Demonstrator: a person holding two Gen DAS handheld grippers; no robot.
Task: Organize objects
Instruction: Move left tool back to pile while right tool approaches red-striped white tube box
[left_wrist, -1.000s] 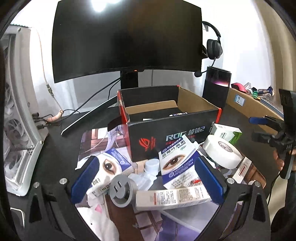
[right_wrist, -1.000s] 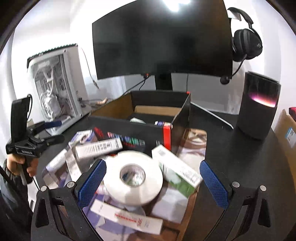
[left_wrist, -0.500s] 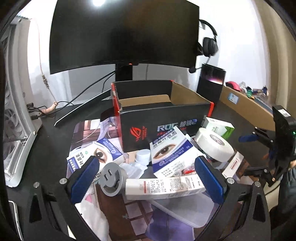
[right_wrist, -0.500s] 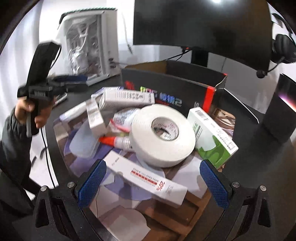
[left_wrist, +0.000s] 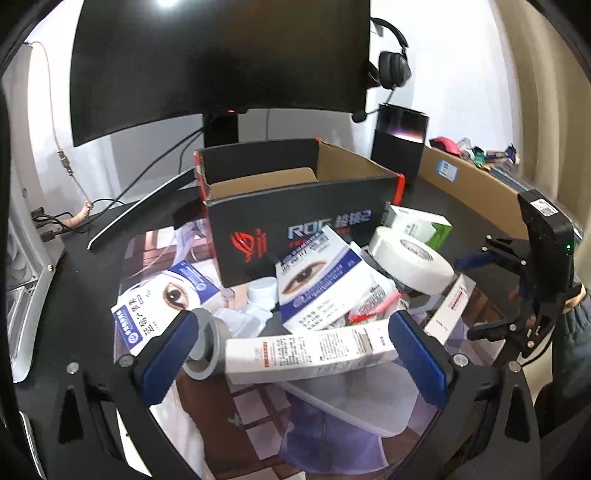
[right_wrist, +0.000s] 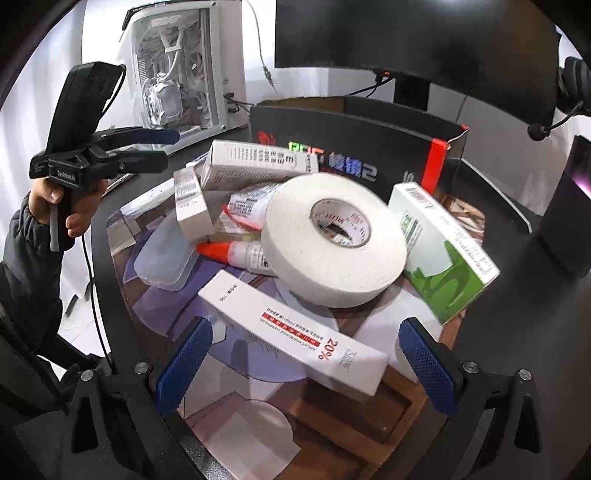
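Note:
A pile of small items lies on a printed mat in front of an open black ROG cardboard box (left_wrist: 295, 221) (right_wrist: 354, 147). My left gripper (left_wrist: 291, 358) is open; a long white carton (left_wrist: 310, 350) lies between its fingers, with a grey round adapter (left_wrist: 205, 347) by the left finger. My right gripper (right_wrist: 303, 365) is open; a long white "20%" carton (right_wrist: 291, 328) lies between its fingers. A white tape roll (right_wrist: 332, 236) (left_wrist: 410, 258), a green-white box (right_wrist: 443, 251) (left_wrist: 417, 223), eye-drop boxes (left_wrist: 321, 280) (left_wrist: 166, 302) and a red-capped bottle (right_wrist: 236, 253) lie in the pile.
A monitor (left_wrist: 221, 62) stands behind the box, a black speaker (left_wrist: 400, 144) and headphones (left_wrist: 393, 68) at the right, a white PC case (right_wrist: 184, 74) at the left. A brown carton (left_wrist: 469, 184) lies along the desk's right side. A clear plastic lid (right_wrist: 162, 254) lies on the mat.
Both grippers have come lower and closer to the pile. The right one swung left, from facing the tape roll and box to looking down on the "20%" carton.

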